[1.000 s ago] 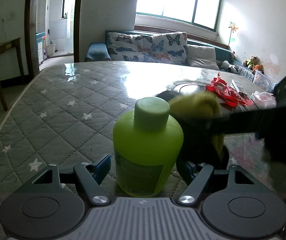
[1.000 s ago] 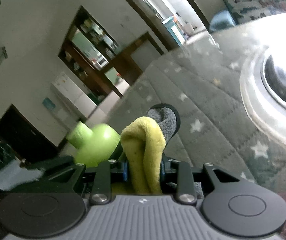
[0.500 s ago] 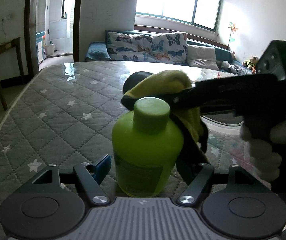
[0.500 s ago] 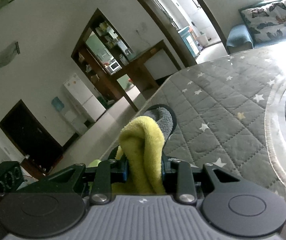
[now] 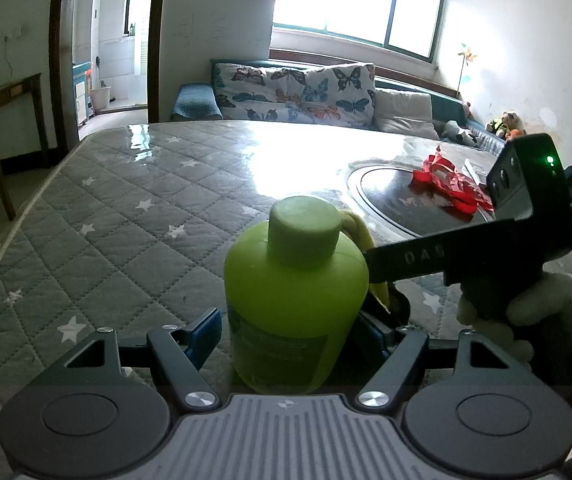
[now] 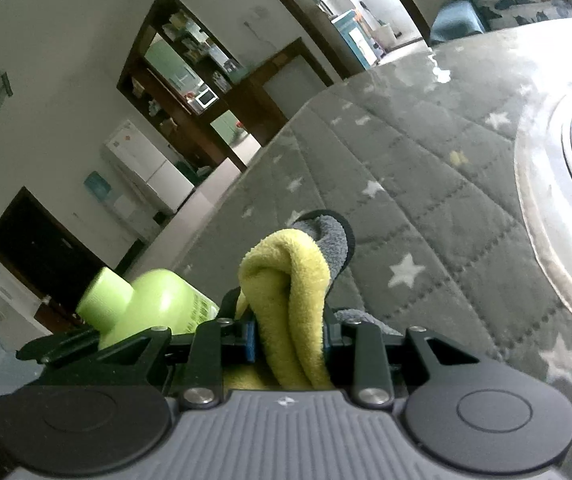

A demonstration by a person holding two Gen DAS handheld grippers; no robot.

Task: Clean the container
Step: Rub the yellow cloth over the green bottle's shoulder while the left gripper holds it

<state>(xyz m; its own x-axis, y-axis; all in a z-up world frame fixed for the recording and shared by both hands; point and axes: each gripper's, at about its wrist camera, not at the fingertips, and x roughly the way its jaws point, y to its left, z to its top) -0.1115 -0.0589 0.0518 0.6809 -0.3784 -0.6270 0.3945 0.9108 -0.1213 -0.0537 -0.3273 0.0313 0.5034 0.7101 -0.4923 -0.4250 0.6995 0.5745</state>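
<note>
A lime-green bottle (image 5: 293, 296) with a green cap stands upright between the fingers of my left gripper (image 5: 289, 336), which is shut on its body. In the right wrist view the same green bottle (image 6: 154, 308) shows at lower left. My right gripper (image 6: 289, 340) is shut on a folded yellow-and-grey cloth (image 6: 293, 288). In the left wrist view the right gripper's black body (image 5: 497, 236), held by a white-gloved hand (image 5: 525, 312), comes in from the right, and a bit of the yellow cloth (image 5: 357, 228) lies against the bottle's right shoulder behind the cap.
The table (image 5: 118, 216) wears a grey quilted cover with white stars. A round glass turntable (image 5: 389, 196) lies at right with red ribbon (image 5: 449, 180) on it. A sofa with butterfly cushions (image 5: 293, 92) stands behind; a wooden side table (image 5: 2, 100) stands at left.
The right gripper with the cloth has dropped from over the bottle's cap to its right shoulder, and its body now lies farther right. The bottle and left gripper have stayed put.
</note>
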